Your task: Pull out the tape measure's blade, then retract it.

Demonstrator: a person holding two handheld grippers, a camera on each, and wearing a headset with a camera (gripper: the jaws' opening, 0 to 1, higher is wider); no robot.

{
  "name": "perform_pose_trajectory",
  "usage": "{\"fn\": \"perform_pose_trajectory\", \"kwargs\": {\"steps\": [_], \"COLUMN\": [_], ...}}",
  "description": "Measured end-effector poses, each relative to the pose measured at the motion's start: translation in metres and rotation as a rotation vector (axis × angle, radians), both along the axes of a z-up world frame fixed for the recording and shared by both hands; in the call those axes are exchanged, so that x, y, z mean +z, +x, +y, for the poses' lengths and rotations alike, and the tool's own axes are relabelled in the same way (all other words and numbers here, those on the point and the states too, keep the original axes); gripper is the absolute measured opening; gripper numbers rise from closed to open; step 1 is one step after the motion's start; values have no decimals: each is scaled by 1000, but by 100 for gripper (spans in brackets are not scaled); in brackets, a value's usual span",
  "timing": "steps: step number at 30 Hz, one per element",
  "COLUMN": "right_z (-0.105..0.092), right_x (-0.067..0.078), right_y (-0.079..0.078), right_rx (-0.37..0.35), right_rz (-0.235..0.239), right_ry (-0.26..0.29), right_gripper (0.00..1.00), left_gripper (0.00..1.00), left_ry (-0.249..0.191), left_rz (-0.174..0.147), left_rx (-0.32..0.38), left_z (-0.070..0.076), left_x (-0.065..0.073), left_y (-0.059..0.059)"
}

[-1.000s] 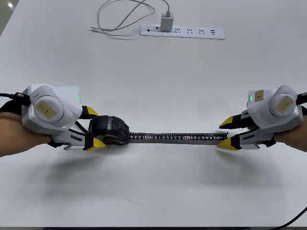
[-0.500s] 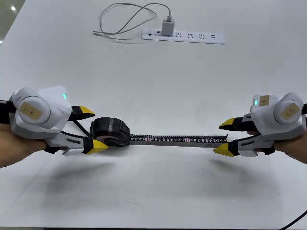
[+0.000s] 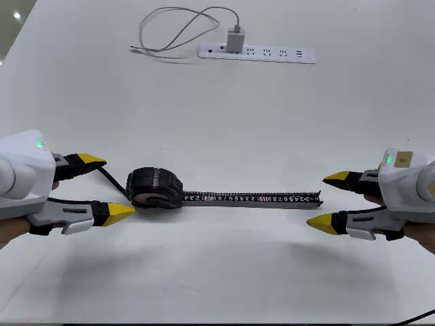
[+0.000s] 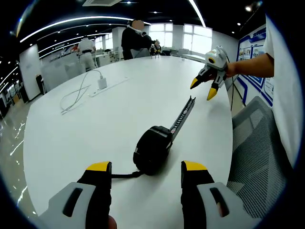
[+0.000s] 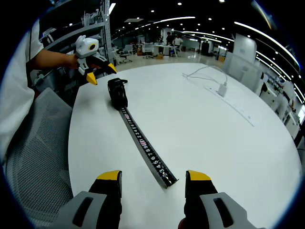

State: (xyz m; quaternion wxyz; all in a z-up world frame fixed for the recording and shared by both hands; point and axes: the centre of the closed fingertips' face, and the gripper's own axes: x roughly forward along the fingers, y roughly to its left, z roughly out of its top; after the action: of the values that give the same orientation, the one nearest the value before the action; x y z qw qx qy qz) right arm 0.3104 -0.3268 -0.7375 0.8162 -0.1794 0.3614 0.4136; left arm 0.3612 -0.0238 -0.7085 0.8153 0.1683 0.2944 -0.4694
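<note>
White table [image 3: 217,272], head view: case [image 3: 155,187] and extended blade [image 3: 251,197] lie flat between left gripper [image 3: 117,186] and right gripper [image 3: 317,200], both spread, holding nothing; left gripper view: case [image 4: 152,148] just ahead of jaws; right gripper view: blade tip [image 5: 167,180] just ahead of jaws; retract looks next: clamp case, feed blade back slowly.

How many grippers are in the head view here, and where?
2. The left gripper is open just left of the tape measure's case; the right gripper is open at the free end of the extended blade. None look hidden.
</note>
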Motion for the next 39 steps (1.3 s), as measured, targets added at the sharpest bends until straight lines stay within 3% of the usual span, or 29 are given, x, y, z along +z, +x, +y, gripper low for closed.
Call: {"fn": "perform_pose_trajectory", "kwargs": {"steps": [3, 6, 15, 17, 29, 36, 39], "right_z": [0, -1, 3, 2, -1, -2, -3], "right_x": [2, 2, 5, 6, 5, 2, 1], "right_y": [-4, -7, -17, -20, -39, -49, -55], "right_rx": [-25, -41, -73, -80, -128, -154, -171], "right_rz": [2, -3, -17, -23, -44, -65, -63], "right_ry": [12, 11, 25, 21, 48, 77, 90], "right_gripper": [51, 55, 66, 68, 74, 76, 77], "left_gripper": [61, 63, 70, 72, 80, 82, 82], "left_ry": [-13, -11, -16, -38, -89, -104, -109], "left_rz": [23, 12, 37, 57, 57, 61, 48], "left_rx": [51, 71, 139, 160, 177, 209, 227], "left_z": [7, 13, 28, 32, 39, 48, 51], "left_x": [-1, -1, -8, -9, -10, -24, -24], "left_y": [-5, -10, -28, -31, -51, -62, -66]}}
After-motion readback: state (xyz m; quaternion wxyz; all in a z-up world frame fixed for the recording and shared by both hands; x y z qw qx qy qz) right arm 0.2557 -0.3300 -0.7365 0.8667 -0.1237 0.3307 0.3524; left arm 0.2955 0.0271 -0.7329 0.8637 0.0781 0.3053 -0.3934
